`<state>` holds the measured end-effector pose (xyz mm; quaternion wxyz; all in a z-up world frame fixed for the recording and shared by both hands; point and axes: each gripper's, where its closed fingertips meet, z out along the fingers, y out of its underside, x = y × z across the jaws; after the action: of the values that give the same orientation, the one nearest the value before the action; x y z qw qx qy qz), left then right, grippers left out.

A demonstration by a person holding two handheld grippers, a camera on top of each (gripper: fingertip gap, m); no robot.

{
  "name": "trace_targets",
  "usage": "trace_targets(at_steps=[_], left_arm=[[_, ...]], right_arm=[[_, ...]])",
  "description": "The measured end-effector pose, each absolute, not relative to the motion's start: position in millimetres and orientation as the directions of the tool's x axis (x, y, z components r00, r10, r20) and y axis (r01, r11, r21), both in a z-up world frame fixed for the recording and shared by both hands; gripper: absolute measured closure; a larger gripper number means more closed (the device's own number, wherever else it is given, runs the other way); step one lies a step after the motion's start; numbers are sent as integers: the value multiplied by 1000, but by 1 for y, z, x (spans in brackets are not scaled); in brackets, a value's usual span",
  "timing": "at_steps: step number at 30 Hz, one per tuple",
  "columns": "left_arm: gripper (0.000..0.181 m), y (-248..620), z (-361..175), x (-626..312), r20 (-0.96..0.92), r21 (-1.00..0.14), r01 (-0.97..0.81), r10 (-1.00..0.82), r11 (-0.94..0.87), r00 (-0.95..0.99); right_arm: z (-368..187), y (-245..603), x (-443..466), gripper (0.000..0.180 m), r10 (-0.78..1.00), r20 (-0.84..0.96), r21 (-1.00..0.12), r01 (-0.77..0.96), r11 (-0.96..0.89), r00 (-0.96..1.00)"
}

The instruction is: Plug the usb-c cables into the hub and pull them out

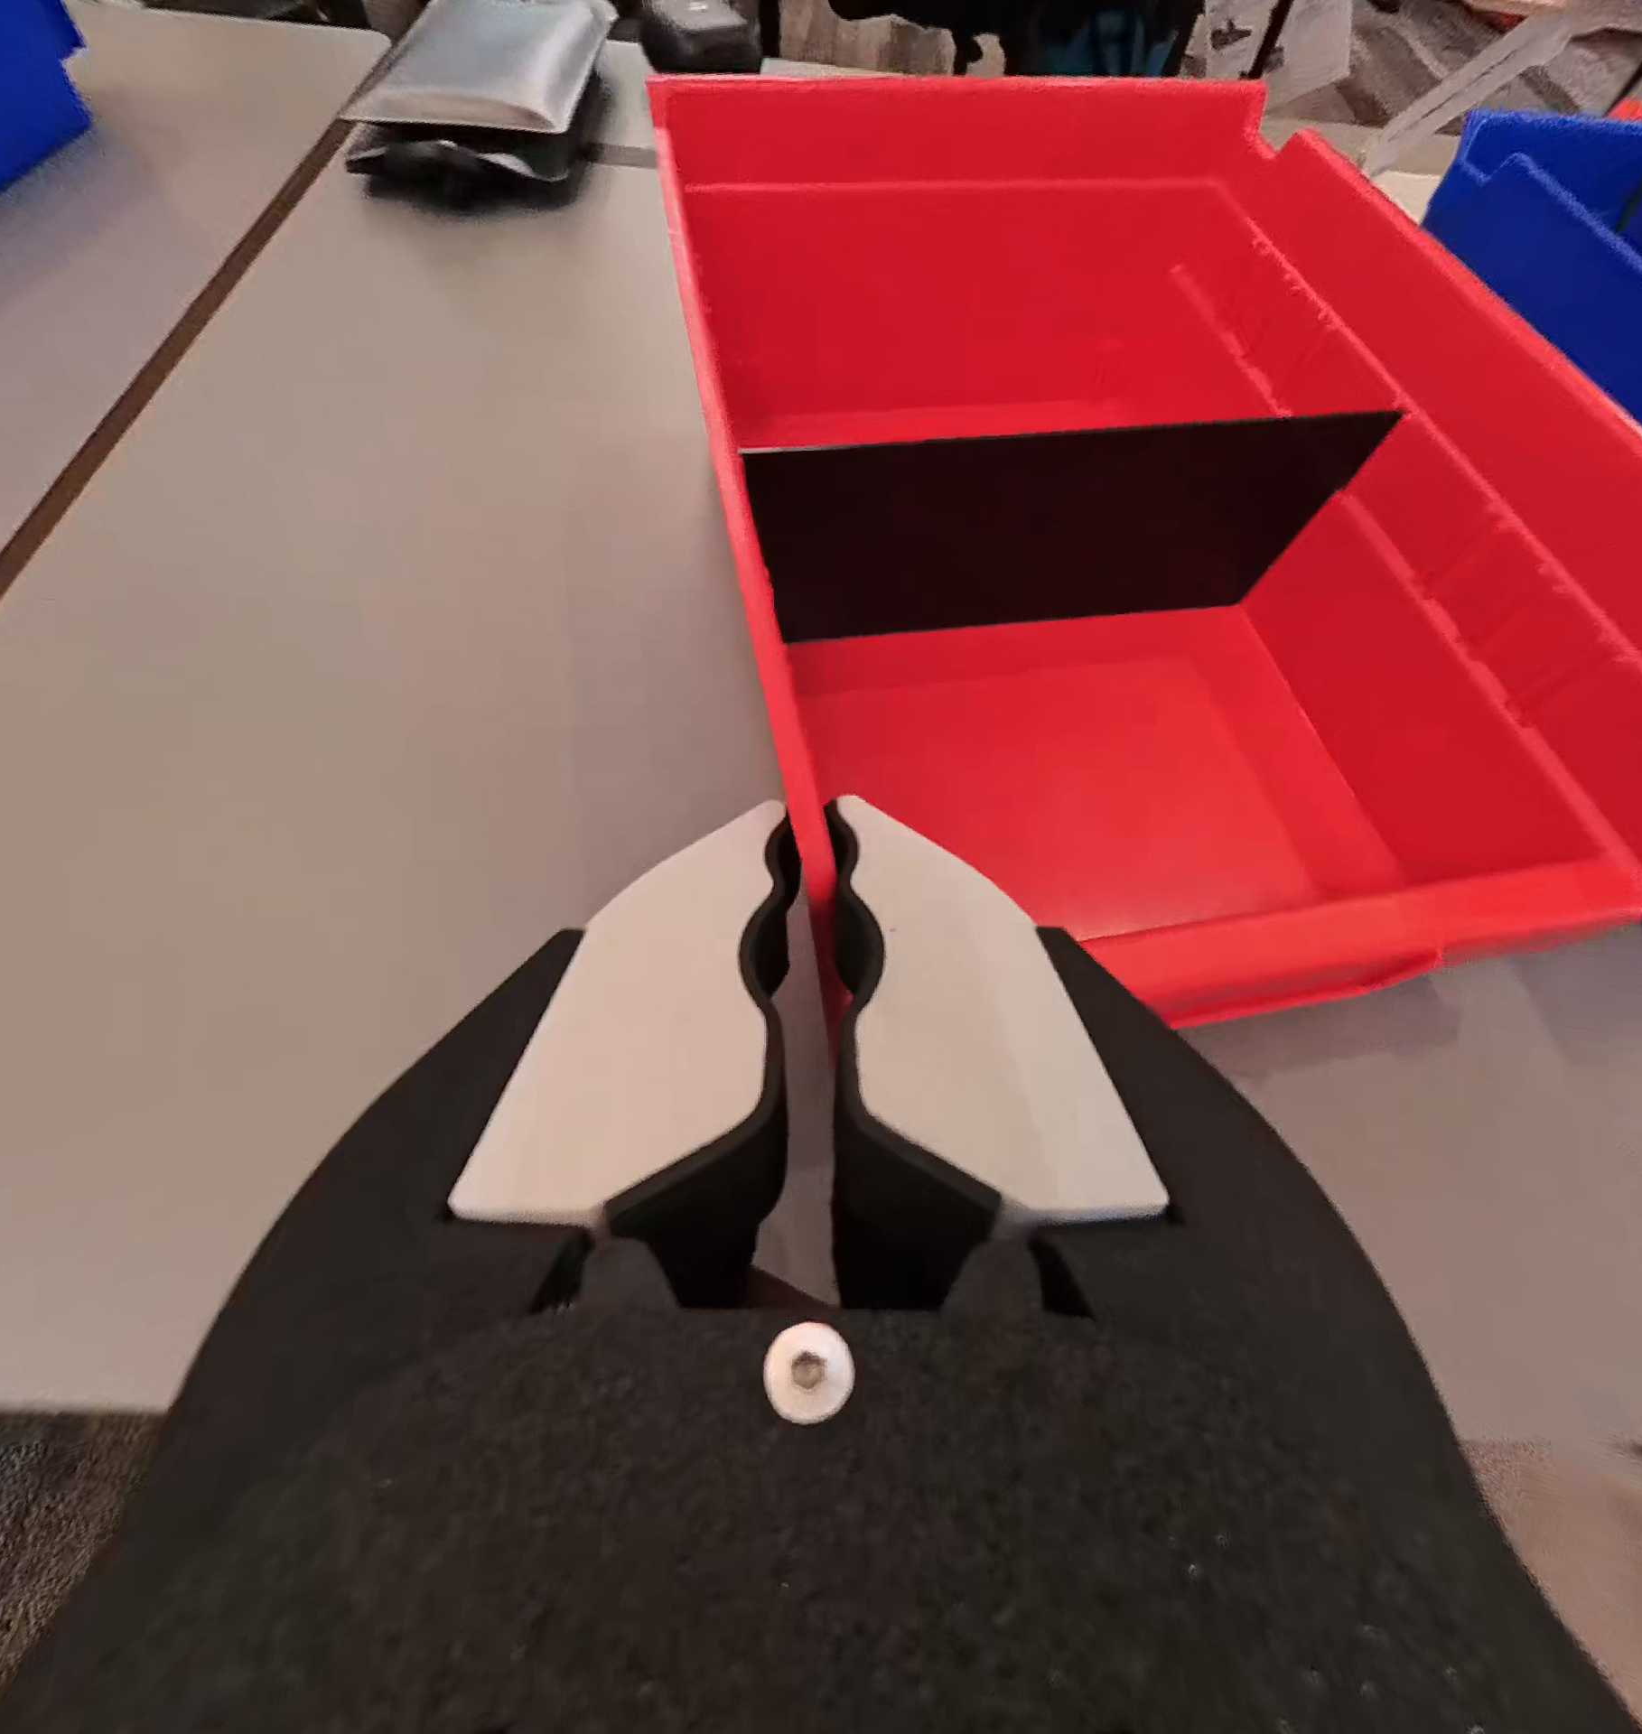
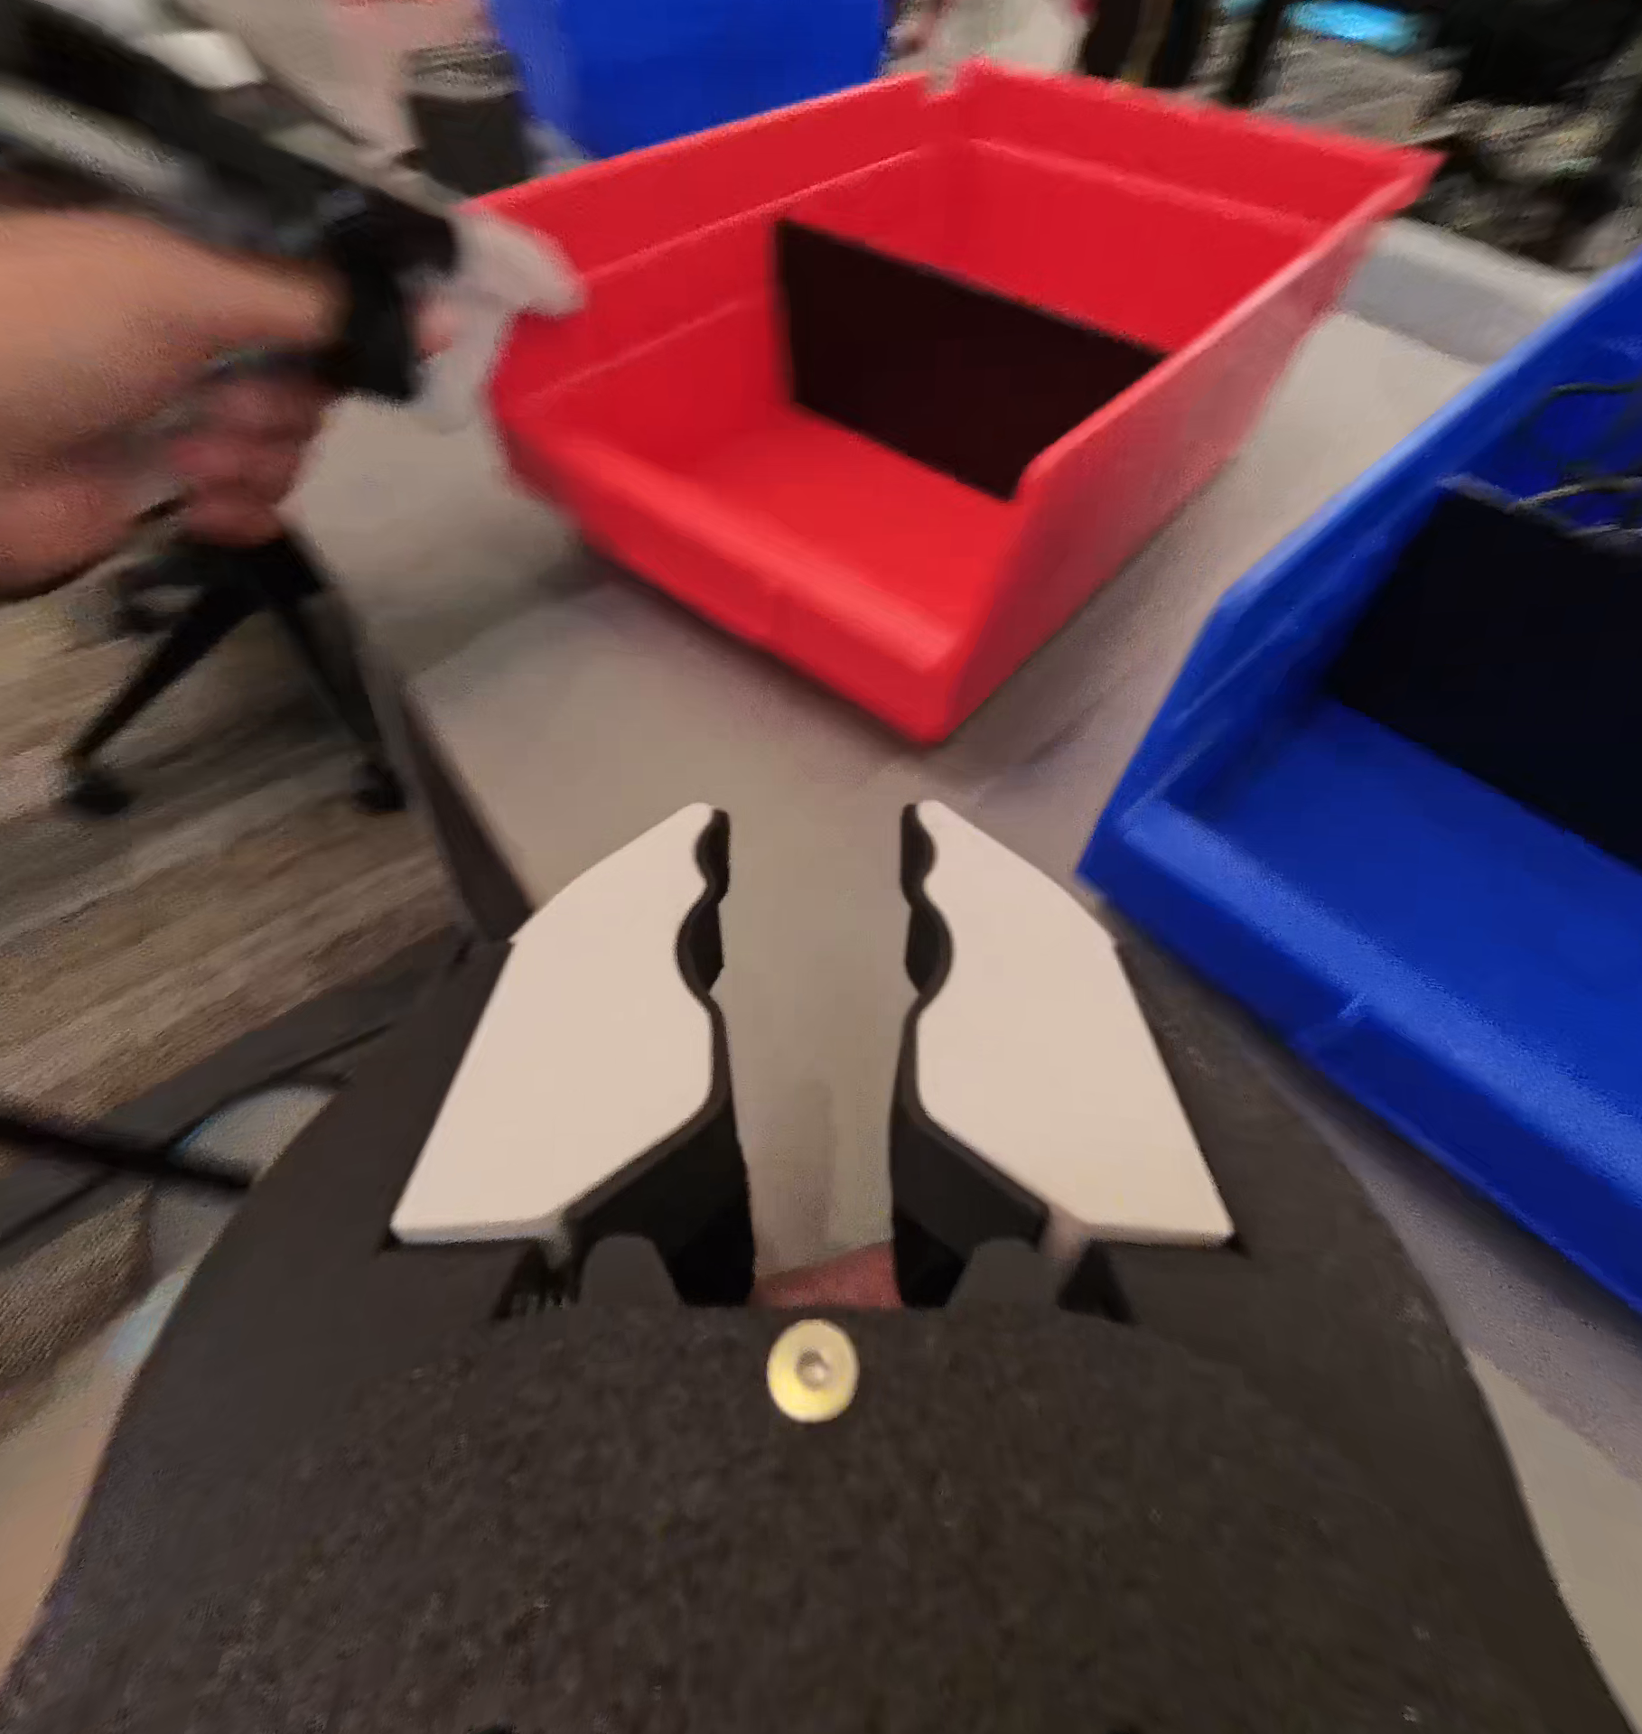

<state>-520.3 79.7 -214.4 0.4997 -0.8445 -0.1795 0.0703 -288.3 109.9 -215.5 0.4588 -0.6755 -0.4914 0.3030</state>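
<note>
My left gripper (image 1: 813,816) is shut on the left wall of a red bin (image 1: 1268,957), near its front corner; the thin red wall runs between the two pads. The bin has a black divider (image 1: 1033,525) and both compartments look bare. The right wrist view shows the left gripper (image 2: 517,281), blurred, in a person's hand (image 2: 95,375) at the rim of the red bin (image 2: 798,600). My right gripper (image 2: 814,826) is open and empty above the grey table (image 2: 705,732). Dark cables (image 2: 1615,413) lie in a blue bin (image 2: 1315,985) to the right. No hub shows.
Silver and black pouches (image 1: 498,66) lie at the back of the table. A blue bin (image 1: 1568,253) stands right of the red one, another blue object (image 1: 1,94) at the far left. The table's left edge and chair legs (image 2: 189,657) show over the floor. Some 25 cm of space lies between my two pairs of fingers.
</note>
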Motion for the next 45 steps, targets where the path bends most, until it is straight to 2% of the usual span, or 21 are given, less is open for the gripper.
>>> trace_targets(at_steps=[2, 3, 8, 9, 10, 12, 16, 22, 27, 32, 36, 38, 45], left_arm=[[177, 66, -215, -516, 38, -870, 223, 392, -439, 919], [177, 59, -214, -513, 23, -874, 211, 396, -439, 918], [177, 51, -214, -509, 8, -886, 180, 374, -428, 927], [177, 52, -214, -509, 25, -891, 189, 370, -413, 928], [177, 52, -214, -509, 56, -894, 212, 371, -395, 927], [178, 51, -212, -510, 61, -895, 221, 384, -387, 921], [179, 49, -179, -511, -95, -945, 62, 452, -320, 887], [178, 48, -116, -476, -113, -993, -92, 491, -67, 864], [175, 73, -79, -387, -172, -968, -229, 402, 99, 899], [175, 131, -52, -274, -222, -950, -268, 257, 160, 941], [175, 206, -50, -175, -280, -949, -296, 144, 107, 949], [176, 243, -60, -128, -245, -963, -253, 95, 89, 965], [177, 337, -155, 0, -253, -956, -257, -47, -142, 966]], right_arm=[[-207, 134, -302, 130, 878, 73, -926, 359, -117, 474], [-206, 139, -309, 129, 864, 71, -928, 351, -126, 499], [-221, 142, -349, 120, 872, 83, -906, 401, -136, 482], [-224, 146, -352, 128, 859, 94, -898, 416, -145, 503], [-226, 153, -352, 147, 837, 109, -890, 428, -158, 536], [-221, 159, -351, 164, 811, 98, -896, 405, -180, 577], [-188, 160, -349, 172, 783, 115, -958, 277, -75, 612], [-103, 163, -317, 174, 727, 166, -986, 107, 126, 666], [-42, 184, -230, 176, 624, 229, -959, 64, 275, 747], [-37, 224, -102, 176, 491, 207, -959, 76, 272, 846], [-64, 281, 7, 177, 370, 69, -992, 24, 124, 926], [-88, 311, 55, 176, 348, 36, -999, 19, 51, 937], [-172, 375, 191, 176, 220, 34, -977, 78, -196, 975]])
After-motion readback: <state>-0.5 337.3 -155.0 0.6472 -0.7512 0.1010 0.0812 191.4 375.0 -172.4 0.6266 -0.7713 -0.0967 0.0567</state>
